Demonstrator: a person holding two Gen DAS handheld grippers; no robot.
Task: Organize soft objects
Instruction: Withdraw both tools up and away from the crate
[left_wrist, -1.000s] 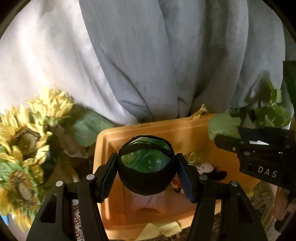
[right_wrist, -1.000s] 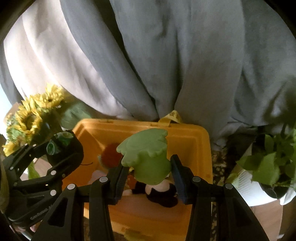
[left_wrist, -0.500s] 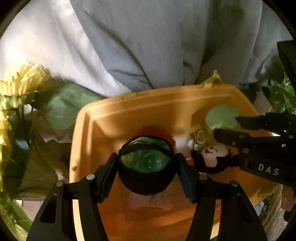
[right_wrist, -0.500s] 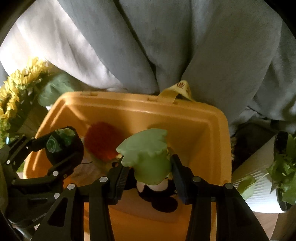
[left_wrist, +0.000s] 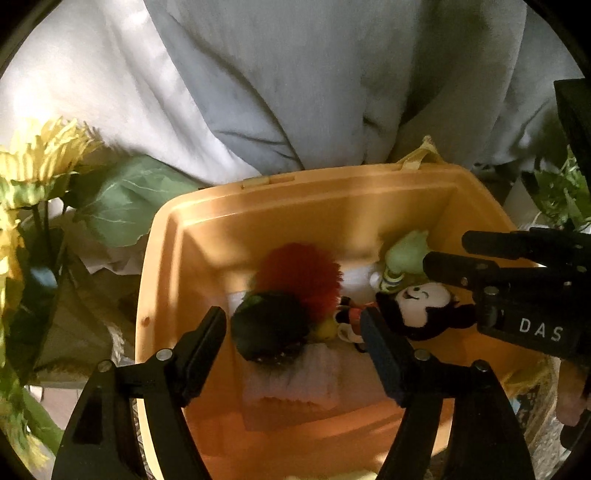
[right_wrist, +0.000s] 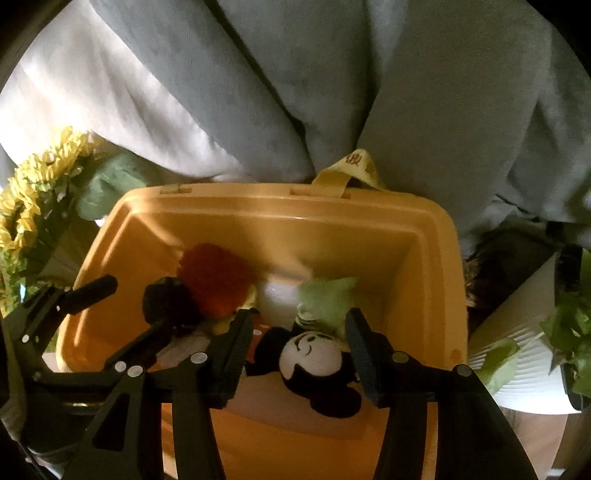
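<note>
An orange plastic bin holds soft toys. My left gripper is open above it; the black round toy lies in the bin just below the jaws, beside a red fluffy ball. My right gripper is open too; the light green plush lies in the bin beyond its fingers, and a black-and-white mouse plush lies between them.
Grey and white curtains hang behind the bin. Artificial sunflowers stand at the left. A potted green plant in a white pot stands at the right. A yellow strap hangs at the bin's back rim.
Both grippers opened over the bin. The black round toy dropped from the left gripper and the green plush dropped from the right gripper into the bin.
</note>
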